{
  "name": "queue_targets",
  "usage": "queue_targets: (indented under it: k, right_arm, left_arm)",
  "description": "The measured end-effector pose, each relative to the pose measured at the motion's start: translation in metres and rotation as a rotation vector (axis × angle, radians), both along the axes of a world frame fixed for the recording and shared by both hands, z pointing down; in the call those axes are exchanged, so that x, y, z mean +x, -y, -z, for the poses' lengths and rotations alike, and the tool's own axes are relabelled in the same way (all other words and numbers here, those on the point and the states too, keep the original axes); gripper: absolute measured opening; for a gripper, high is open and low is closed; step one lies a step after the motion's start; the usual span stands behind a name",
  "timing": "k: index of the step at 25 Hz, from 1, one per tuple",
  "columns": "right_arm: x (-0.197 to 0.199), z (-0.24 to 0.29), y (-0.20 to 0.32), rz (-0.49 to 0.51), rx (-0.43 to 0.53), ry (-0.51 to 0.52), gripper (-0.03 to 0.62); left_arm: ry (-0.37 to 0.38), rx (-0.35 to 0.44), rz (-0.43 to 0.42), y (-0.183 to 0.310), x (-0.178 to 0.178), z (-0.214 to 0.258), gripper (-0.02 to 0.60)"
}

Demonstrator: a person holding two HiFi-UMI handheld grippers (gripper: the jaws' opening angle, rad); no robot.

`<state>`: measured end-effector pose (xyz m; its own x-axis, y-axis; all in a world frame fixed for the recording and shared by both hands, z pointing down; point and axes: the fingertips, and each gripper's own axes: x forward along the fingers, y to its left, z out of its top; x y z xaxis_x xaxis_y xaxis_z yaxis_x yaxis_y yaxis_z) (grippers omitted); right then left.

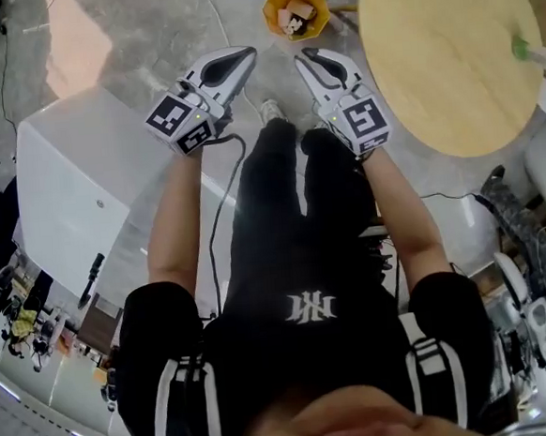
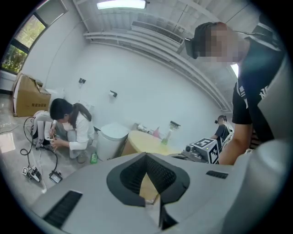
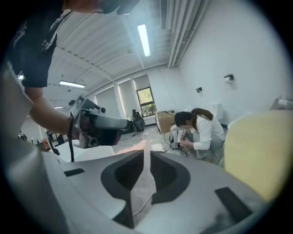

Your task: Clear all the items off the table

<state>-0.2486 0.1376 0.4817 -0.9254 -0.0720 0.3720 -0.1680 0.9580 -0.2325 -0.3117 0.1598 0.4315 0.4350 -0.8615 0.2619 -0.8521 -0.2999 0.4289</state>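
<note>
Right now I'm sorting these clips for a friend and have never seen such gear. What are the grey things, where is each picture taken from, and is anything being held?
There is no robot here. A person holds a two-jaw gripper in each hand. The head view looks down from their head at the left gripper and the right gripper, both held out above the floor. The other two pictures come from cameras riding on each gripper. The round table is nearly bare, with something small and green near its edge. A yellow bin on the floor holds a few items. The left jaws are together and the right jaws are a thin slit apart. Both are empty.
</note>
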Motion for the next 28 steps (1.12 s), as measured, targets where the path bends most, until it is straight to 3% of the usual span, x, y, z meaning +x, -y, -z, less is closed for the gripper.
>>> queue_targets:
  k: [2, 4, 8, 13, 20, 23, 28]
  right_arm:
    - [0.017, 0.064, 0.003, -0.017, 0.024, 0.033, 0.008]
    - [0.038, 0.114, 0.013, -0.046, 0.054, 0.057, 0.005]
    - [0.105, 0.192, 0.028, -0.109, 0.106, 0.127, 0.003]
    - [0.212, 0.278, 0.045, -0.214, 0.197, 0.195, 0.003]
    - [0.358, 0.306, 0.065, -0.507, 0.256, 0.184, 0.005]
    - [0.387, 0.3, 0.069, -0.612, 0.245, 0.205, 0.005]
    - [0.413, 0.295, 0.073, -0.709, 0.242, 0.201, 0.006]
  left_arm:
    - [-0.024, 0.024, -0.023, 0.012, 0.015, 0.05, 0.012]
    - [-0.041, 0.053, -0.085, 0.027, 0.046, 0.087, 0.012]
    - [-0.058, 0.098, -0.274, 0.041, 0.148, 0.14, 0.012]
    - [-0.064, 0.183, -0.479, 0.062, 0.244, 0.211, 0.012]
    - [-0.051, 0.255, -0.641, 0.074, 0.342, 0.259, 0.012]
    - [-0.014, 0.249, -0.701, 0.074, 0.363, 0.245, 0.012]
    - [-0.114, 0.209, -0.713, 0.075, 0.375, 0.241, 0.012]
